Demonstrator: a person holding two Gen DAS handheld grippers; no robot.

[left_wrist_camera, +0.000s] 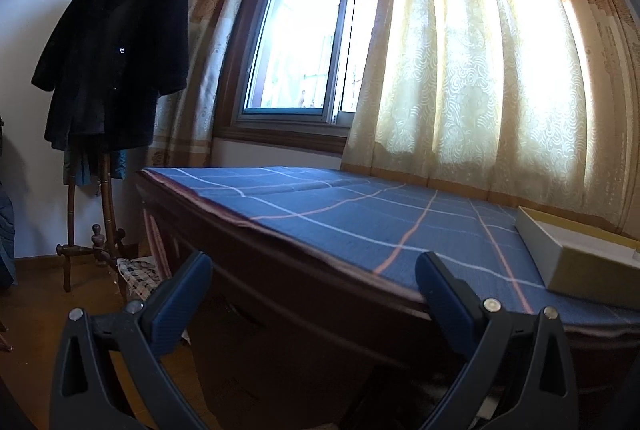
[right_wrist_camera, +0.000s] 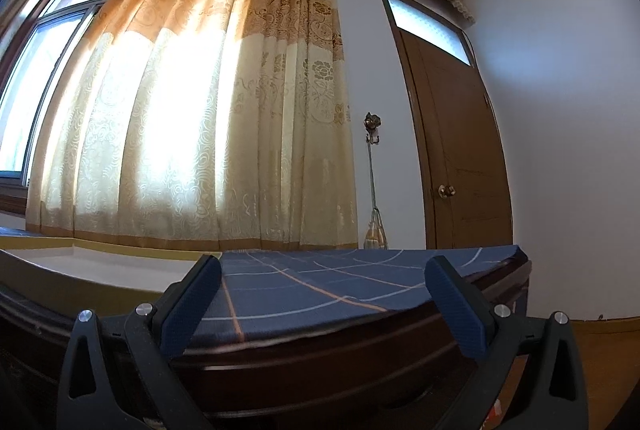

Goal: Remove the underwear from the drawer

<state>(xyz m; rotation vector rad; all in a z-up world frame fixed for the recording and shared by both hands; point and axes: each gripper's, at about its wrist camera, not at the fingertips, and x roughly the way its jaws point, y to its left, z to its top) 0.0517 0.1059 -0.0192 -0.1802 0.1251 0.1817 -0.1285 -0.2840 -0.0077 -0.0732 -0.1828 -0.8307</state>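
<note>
Left wrist view first: our left hand-held gripper is spread wide and holds nothing, level with the near edge of the surface, which lies under a blue checked cloth. A pale open box sits at the right end of that edge. No drawer and no underwear show here — we judge the drawer is in the dark wooden front below the edge, so the goal lies down and ahead of the fingers. Open floor by the coat stand off the left corner leaves room to drop.

Right wrist view: our right hand-held gripper is likewise spread and empty, facing the surface's right corner, with the box's wall to its left. Neither hand looks clearly nearer; both must come down past the edge.
</note>
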